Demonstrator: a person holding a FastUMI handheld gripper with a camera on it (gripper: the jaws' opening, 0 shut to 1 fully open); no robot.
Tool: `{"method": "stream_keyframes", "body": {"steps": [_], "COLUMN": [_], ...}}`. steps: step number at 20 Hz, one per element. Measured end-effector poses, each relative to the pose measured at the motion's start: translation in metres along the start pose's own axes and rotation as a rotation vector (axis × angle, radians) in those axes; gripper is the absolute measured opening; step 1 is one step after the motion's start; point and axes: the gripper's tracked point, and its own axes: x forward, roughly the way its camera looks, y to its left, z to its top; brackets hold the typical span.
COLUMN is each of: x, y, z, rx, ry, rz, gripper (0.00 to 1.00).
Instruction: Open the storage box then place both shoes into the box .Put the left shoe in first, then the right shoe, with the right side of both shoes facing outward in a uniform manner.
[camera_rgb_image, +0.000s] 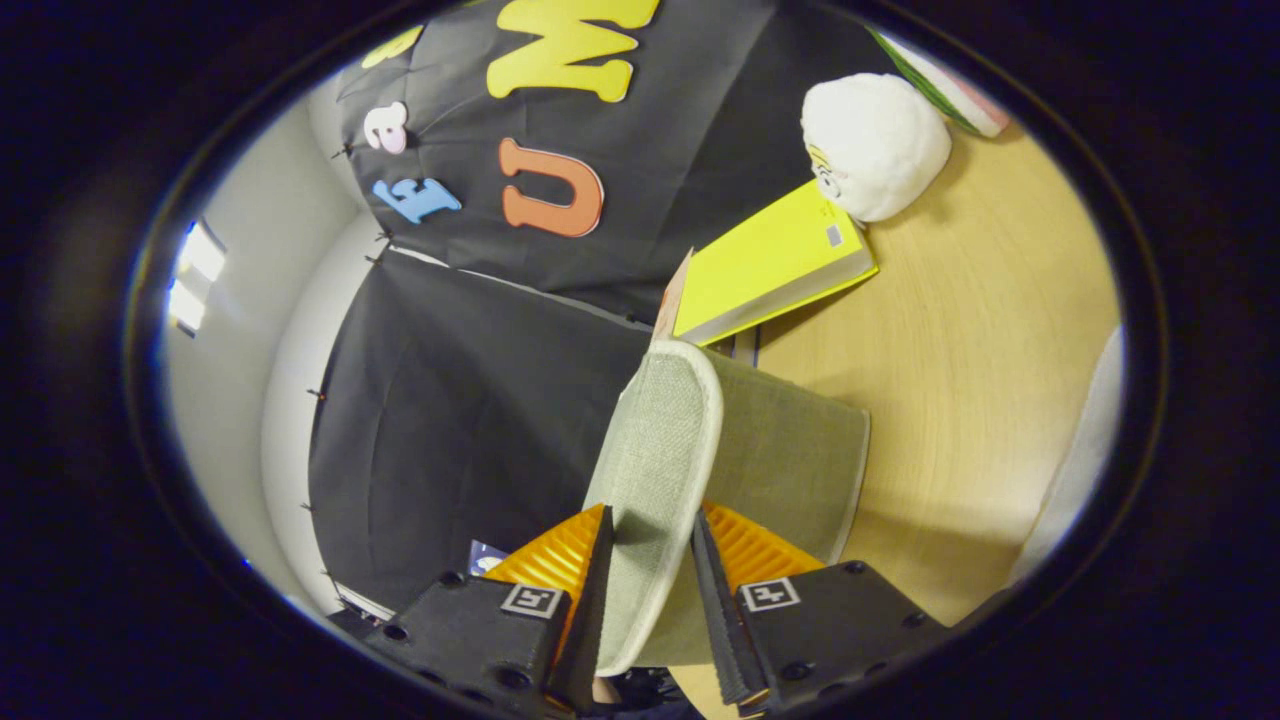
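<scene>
The storage box (790, 460) is grey-green fabric and stands on a light wooden table (980, 330). Its lid (660, 440), the same fabric with a white trimmed edge, is swung up off the box and stands on edge. My gripper (650, 515) is shut on the lid's free edge, with one finger on each face of the flap. The view is rolled sideways, so the table runs up one side. The inside of the box is hidden behind the lid and wall.
Just beyond the box, a yellow book (770, 265) lies on the table, with a white plush toy (875, 145) behind it. A striped thing (950, 90) sits farther back. A pale blurred shape (1085, 450) lies at the table's side.
</scene>
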Motion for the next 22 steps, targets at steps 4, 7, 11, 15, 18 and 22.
{"method": "stream_keyframes", "body": {"steps": [4, 7, 11, 15, 18, 22], "x": [-0.008, -0.009, -0.004, 0.019, 0.047, 0.093], "y": [0.023, 0.051, 0.099, 0.138, 0.169, 0.203], "z": [0.001, 0.000, 0.002, 0.001, 0.002, 0.000], "rx": [-0.054, -0.066, -0.134, -0.187, -0.219, -0.252], "ry": [-0.014, -0.027, -0.049, -0.042, -0.035, -0.022], "rz": [-0.023, -0.043, -0.053, -0.079, -0.082, -0.094], "gripper": [0.25, 0.15, 0.11, 0.11, 0.11, 0.12]}}
